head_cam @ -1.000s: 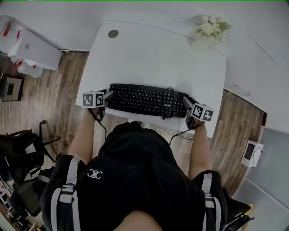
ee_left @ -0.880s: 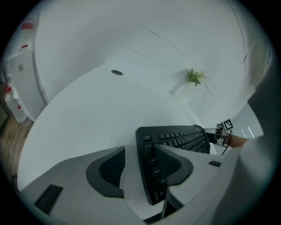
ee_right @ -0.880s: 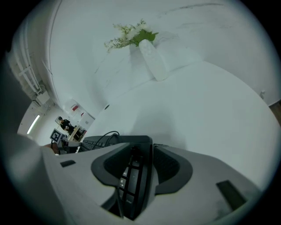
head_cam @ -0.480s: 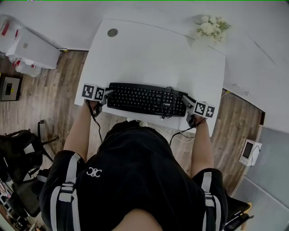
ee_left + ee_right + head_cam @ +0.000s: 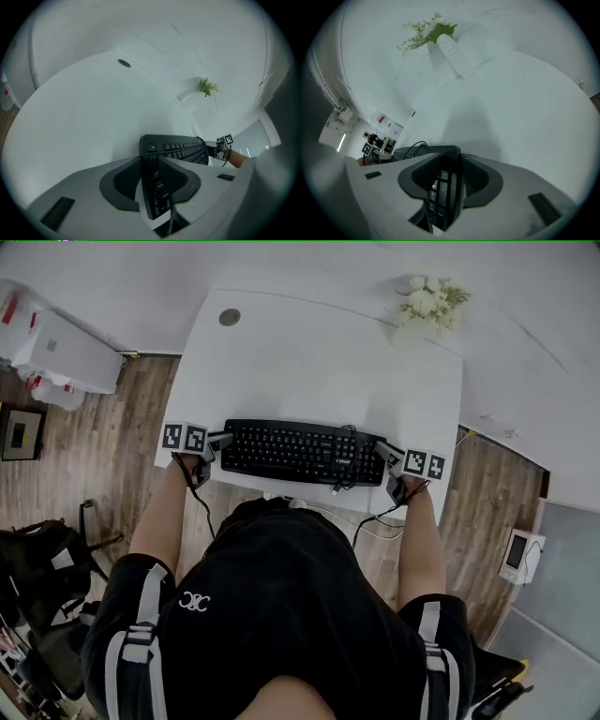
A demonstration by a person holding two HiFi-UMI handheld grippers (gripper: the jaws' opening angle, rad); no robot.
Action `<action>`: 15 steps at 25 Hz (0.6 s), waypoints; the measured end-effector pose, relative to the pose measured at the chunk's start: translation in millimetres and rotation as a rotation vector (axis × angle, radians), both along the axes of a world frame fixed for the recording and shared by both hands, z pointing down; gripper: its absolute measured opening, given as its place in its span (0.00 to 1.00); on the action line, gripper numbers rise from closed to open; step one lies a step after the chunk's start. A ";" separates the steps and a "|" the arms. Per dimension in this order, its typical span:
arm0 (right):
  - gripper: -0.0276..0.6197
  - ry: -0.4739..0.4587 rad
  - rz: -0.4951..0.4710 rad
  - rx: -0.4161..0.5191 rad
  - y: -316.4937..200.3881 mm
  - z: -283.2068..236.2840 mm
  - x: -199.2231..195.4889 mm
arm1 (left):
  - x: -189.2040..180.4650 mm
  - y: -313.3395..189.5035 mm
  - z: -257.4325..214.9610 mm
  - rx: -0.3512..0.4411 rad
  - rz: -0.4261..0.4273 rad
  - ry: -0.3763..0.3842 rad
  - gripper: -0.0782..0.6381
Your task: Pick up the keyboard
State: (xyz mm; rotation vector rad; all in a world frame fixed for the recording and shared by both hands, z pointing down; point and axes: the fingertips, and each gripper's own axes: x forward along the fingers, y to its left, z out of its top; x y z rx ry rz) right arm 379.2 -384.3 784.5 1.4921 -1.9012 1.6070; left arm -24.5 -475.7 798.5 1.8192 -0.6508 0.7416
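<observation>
A black keyboard (image 5: 300, 451) lies across the front of the white table (image 5: 309, 362). My left gripper (image 5: 223, 440) is at its left end and my right gripper (image 5: 382, 454) at its right end. In the left gripper view the keyboard's end (image 5: 180, 147) stands edge-on between the left gripper's (image 5: 152, 176) dark pads, which press on it. The right gripper view shows the other end (image 5: 436, 152) clamped the same way by the right gripper (image 5: 447, 180). Both pairs of jaws have just been closing with the keyboard between them.
A white vase of flowers (image 5: 427, 301) stands at the table's back right, and a round cable hole (image 5: 230, 317) is at the back left. The keyboard's cable (image 5: 342, 479) hangs over the front edge. White boxes (image 5: 56, 343) sit on the floor to the left.
Both grippers have tipped slightly at the keyboard's ends. The keyboard stays in the same spot on the table.
</observation>
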 end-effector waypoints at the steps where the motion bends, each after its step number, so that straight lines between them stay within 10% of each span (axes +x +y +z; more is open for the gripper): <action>1: 0.27 -0.002 -0.004 -0.010 -0.3 -0.1 -0.1 | -0.1 0.2 -0.1 -0.006 0.000 0.003 0.30; 15: 0.27 0.077 0.026 0.113 7.7 -30.9 3.1 | 10.4 -18.3 -39.2 0.184 0.019 -0.020 0.29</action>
